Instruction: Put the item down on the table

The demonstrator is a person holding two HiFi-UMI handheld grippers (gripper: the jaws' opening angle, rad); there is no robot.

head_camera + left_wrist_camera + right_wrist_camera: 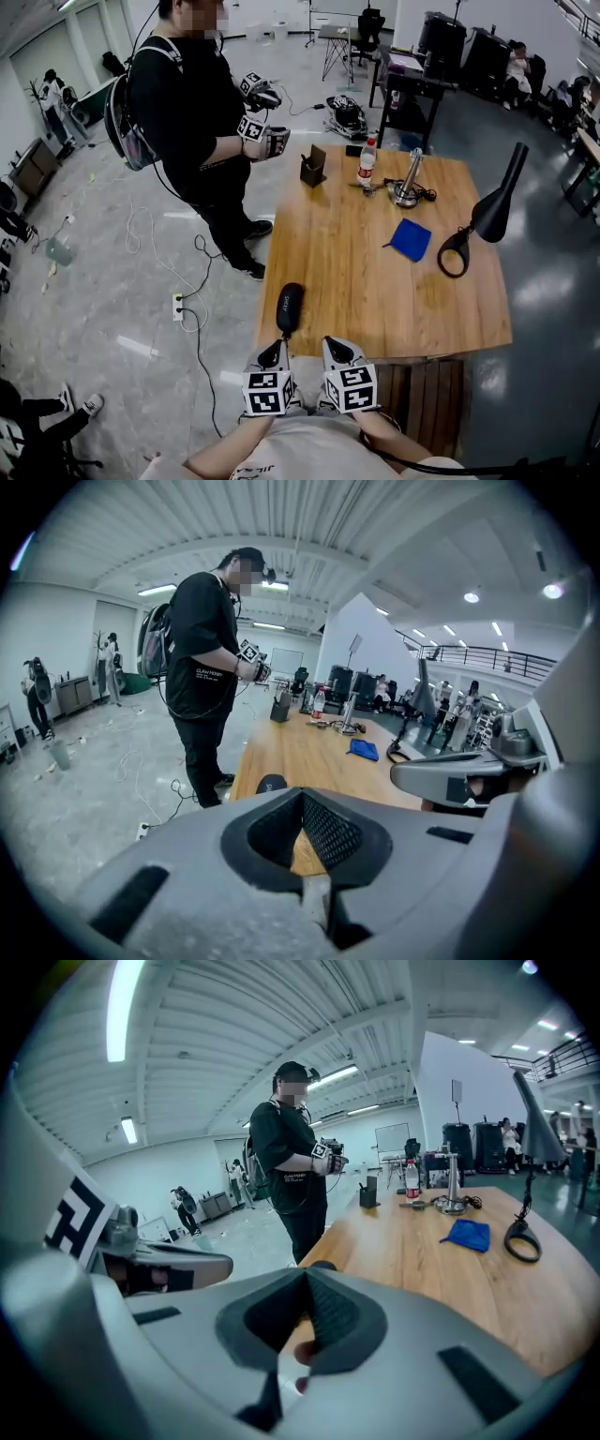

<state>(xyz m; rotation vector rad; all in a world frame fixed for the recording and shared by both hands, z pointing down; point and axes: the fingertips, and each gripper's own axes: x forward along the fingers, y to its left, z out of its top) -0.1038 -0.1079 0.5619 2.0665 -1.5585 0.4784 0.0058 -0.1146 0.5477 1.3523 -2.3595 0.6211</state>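
Note:
A black oblong case [290,307] lies on the wooden table [375,291] near its front left corner, free of both grippers. My left gripper [272,356] hovers just short of the table's near edge, right behind the case, and its jaws are shut with nothing between them. My right gripper [342,354] sits beside it, also shut and empty. In the left gripper view the closed fingertips [305,803] point at the case [271,784] ahead. From the right gripper [307,1283] the case [323,1266] shows only as a dark sliver over the jaws.
A blue cloth [411,239], a black desk lamp [487,216], a metal stand [407,183], a bottle [367,164] and a black holder [312,167] occupy the table's far half. A person [202,112] with grippers stands at the far left corner. Cables and a power strip [177,307] lie on the floor.

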